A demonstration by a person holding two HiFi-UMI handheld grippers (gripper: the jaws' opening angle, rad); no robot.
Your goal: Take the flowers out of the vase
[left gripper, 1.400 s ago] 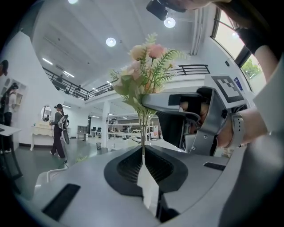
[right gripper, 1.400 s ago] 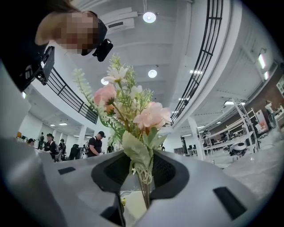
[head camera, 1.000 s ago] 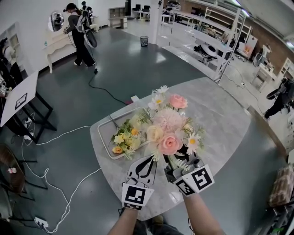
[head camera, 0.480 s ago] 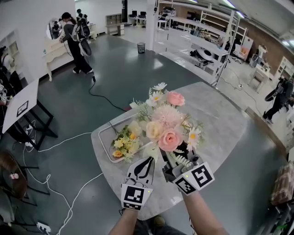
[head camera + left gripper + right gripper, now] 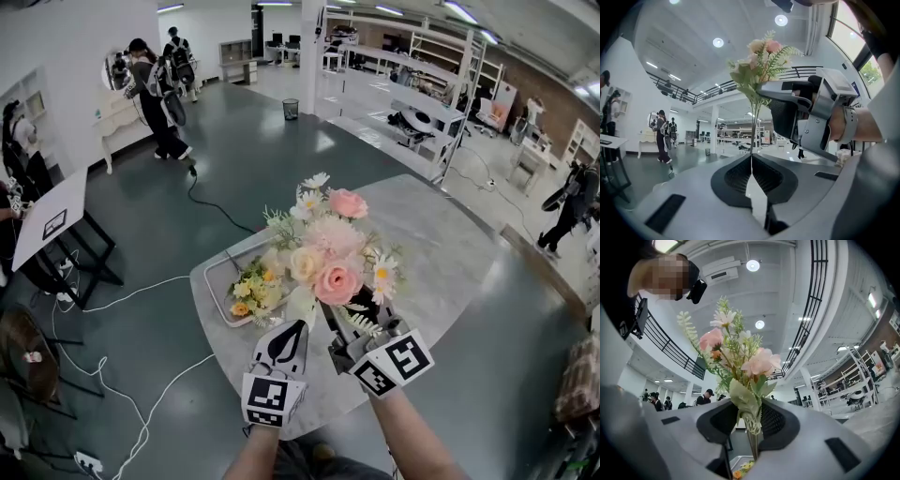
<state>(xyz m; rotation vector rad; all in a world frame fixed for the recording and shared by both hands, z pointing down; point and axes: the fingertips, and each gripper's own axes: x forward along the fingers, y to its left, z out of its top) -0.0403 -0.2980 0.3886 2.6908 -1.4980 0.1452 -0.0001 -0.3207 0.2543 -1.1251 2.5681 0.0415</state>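
Observation:
A bunch of pink, cream and white flowers (image 5: 328, 258) stands upright above the round marble table (image 5: 450, 244). My right gripper (image 5: 336, 319) is shut on its bundled stems. In the right gripper view the leaves and stems (image 5: 751, 425) are pinched between the pads under the blooms (image 5: 736, 355). Just to its left, my left gripper (image 5: 292, 325) is shut on one thin stem (image 5: 753, 122), which rises from the jaws to a small sprig (image 5: 759, 54). No vase shows in any view.
A white tray (image 5: 214, 281) holding yellow flowers (image 5: 251, 291) lies on the table's left side. White cables (image 5: 122, 300) trail over the floor at the left. People (image 5: 155, 94) stand far back left by a white desk. Shelving (image 5: 422, 84) lines the back right.
Both grippers have risen together with the bunch, which now sits a little higher and further left over the table. The tray of yellow flowers has stayed put.

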